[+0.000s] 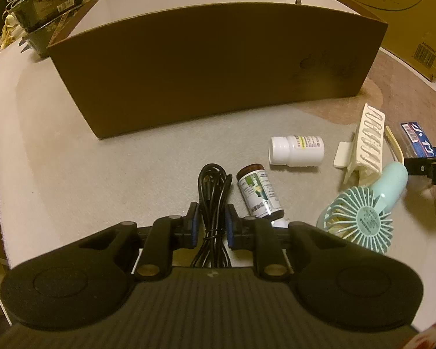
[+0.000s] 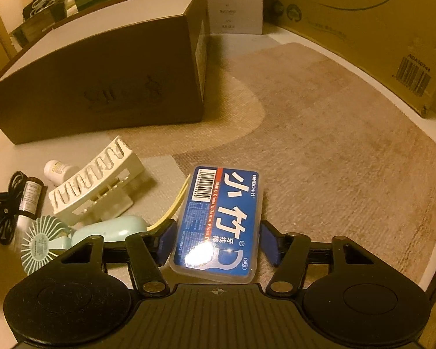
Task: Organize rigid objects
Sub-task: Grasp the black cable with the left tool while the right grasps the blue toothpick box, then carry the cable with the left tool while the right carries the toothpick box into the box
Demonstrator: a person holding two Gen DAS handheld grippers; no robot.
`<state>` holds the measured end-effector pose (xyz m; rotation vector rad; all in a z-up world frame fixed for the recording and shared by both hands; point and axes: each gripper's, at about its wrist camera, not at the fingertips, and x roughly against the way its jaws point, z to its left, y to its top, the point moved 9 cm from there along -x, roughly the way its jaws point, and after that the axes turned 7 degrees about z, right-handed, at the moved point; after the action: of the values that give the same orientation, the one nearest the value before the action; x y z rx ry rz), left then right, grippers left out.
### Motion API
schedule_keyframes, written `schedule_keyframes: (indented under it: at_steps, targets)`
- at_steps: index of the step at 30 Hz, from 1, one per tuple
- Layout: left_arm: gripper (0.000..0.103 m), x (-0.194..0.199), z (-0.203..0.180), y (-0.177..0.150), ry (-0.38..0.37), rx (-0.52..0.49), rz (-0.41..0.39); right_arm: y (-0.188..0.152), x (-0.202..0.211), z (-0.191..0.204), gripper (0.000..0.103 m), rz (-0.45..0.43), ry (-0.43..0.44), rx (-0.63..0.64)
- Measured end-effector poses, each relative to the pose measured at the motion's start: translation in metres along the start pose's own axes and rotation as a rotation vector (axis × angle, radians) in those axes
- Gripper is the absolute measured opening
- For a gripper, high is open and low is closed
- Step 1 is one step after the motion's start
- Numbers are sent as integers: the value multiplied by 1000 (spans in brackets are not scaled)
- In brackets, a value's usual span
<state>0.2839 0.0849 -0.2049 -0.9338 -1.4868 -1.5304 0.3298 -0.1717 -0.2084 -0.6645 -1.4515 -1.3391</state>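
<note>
cable bundle [image 1: 212, 200] before the box [image 1: 212, 67] sits clamped in the left gripper [image 1: 212, 226] and may slip loose, while the right gripper [image 2: 216, 241] straddles the floss case [image 2: 218, 224] unclamped.

Left gripper [image 1: 212, 226] clamped; right gripper [image 2: 216, 240] agape

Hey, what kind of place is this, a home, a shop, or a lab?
Probably a home: a cloth-covered table holds household odds and ends, like a dental floss pick box and a mint handheld fan, with printed cardboard cartons stacked behind.
</note>
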Motion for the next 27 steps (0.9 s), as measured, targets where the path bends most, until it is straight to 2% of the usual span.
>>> schedule_keyframes:
  at_steps: [4, 14, 27]
  targets:
    - [16, 6, 2, -3, 5, 14, -5, -2, 5, 1, 56, -1, 6, 7]
    - [16, 39, 10, -9, 4, 45, -59, 1, 44, 10, 56, -68, 27, 15]
    - [16, 101, 23, 11, 0, 52, -176, 24, 99, 56, 56, -171, 139, 86]
